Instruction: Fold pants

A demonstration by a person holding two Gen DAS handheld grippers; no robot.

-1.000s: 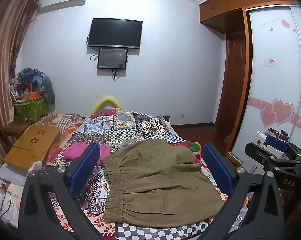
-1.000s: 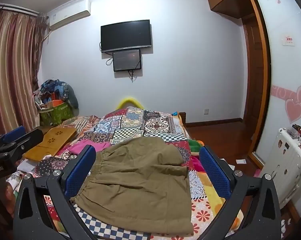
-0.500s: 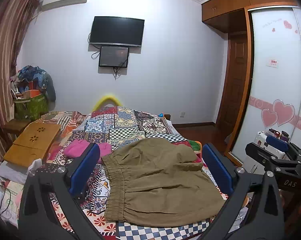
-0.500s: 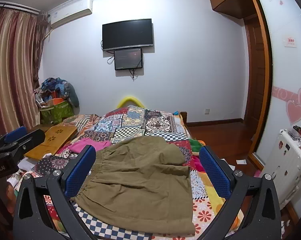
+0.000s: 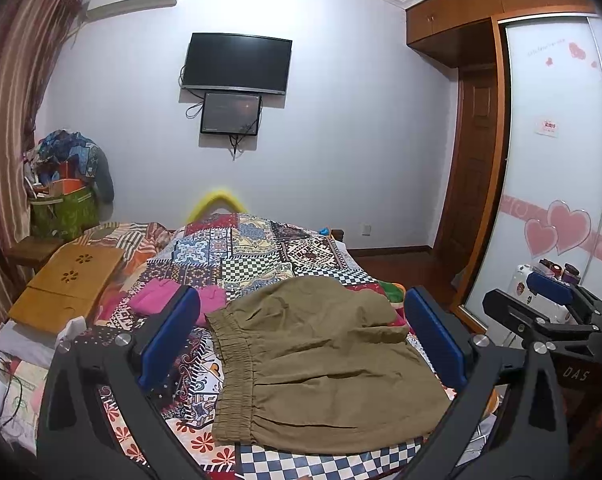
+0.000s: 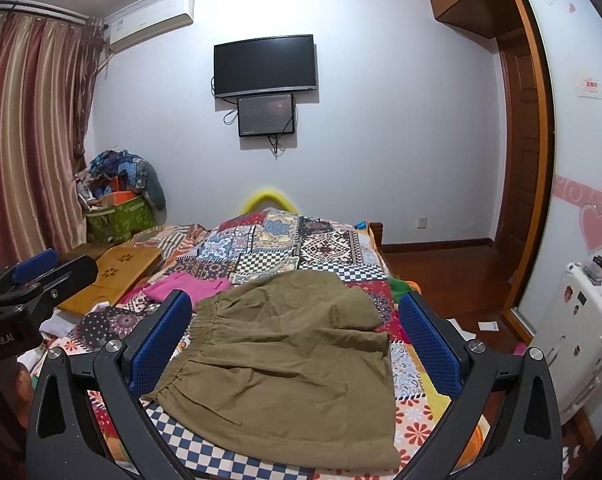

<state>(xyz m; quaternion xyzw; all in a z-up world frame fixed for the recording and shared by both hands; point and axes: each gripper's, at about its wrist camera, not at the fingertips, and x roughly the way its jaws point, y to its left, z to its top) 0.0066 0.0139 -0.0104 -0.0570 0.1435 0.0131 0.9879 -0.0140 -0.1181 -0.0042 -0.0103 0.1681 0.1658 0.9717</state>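
Left wrist view: left gripper (image 5: 301, 338) spread wide, empty, above olive pants (image 5: 321, 360) lying folded on the patchwork quilt (image 5: 261, 252). "DAS" legible on right gripper (image 5: 549, 292).

Right wrist view: right gripper (image 6: 297, 344) spread wide, empty, touching nothing; pants (image 6: 285, 364) between its fingers.

We held our left gripper (image 5: 301, 336) up with its two blue fingers (image 5: 169, 336) wide apart, and nothing was between them. Our right gripper (image 6: 297, 340) was the same, spread wide and holding nothing. The two sat side by side, both pointing forward, not touching each other.
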